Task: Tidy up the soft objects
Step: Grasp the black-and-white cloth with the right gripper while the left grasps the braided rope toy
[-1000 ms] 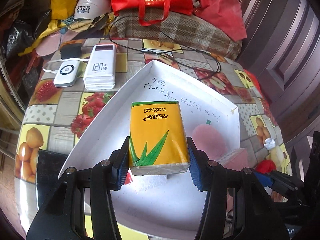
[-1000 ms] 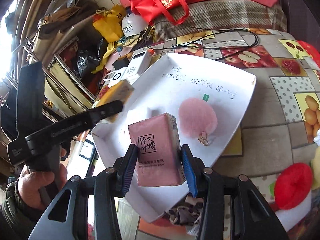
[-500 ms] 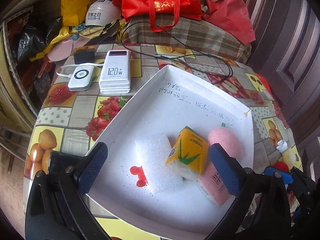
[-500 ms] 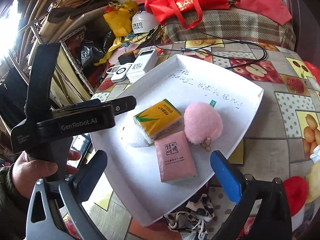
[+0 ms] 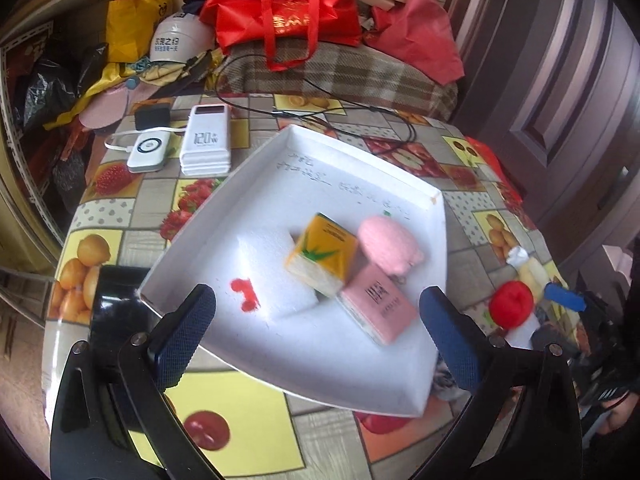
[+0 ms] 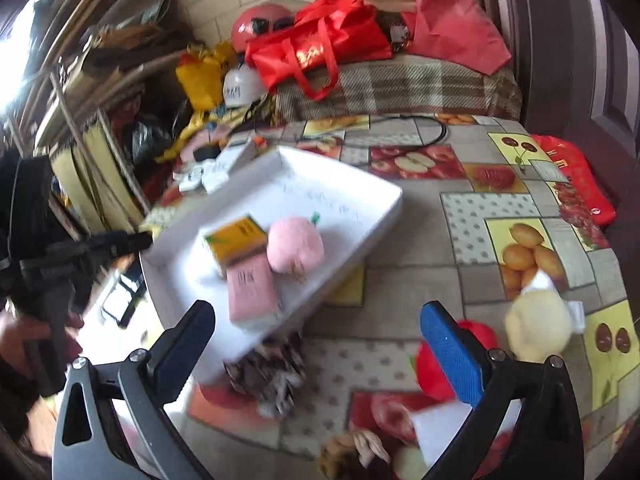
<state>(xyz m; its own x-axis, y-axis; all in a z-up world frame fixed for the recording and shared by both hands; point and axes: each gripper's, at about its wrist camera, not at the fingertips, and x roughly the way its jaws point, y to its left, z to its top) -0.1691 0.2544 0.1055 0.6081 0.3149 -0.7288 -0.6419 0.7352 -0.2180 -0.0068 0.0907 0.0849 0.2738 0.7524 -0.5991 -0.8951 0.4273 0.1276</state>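
Observation:
In the left wrist view a white tray (image 5: 248, 184) holds a white foam sponge (image 5: 276, 272), a yellow tissue pack (image 5: 320, 256), a pink pompom (image 5: 388, 244) and a pink tissue pack (image 5: 376, 306). My left gripper (image 5: 318, 334) hangs open over the tray's near edge, with nothing between its fingers. The right wrist view is blurred and shows the same tray (image 6: 380, 204) with the yellow pack (image 6: 236, 240), the pompom (image 6: 296, 244) and the pink pack (image 6: 250, 286). My right gripper (image 6: 320, 340) is open and empty above a leopard-print cloth (image 6: 268, 372) beside the tray.
A red soft ball (image 6: 476, 332) and a cream plush (image 6: 536, 320) lie on the fruit-print tablecloth right of the tray. Two white power banks (image 5: 206, 140) and a black cable (image 5: 384, 120) sit behind it. Bags and helmets crowd the far edge. A hand (image 6: 24, 336) holds the left gripper.
Both grippers opened wide and let go of their tissue packs, which now lie in the tray. Both have drawn back, and the right view has swung to the right.

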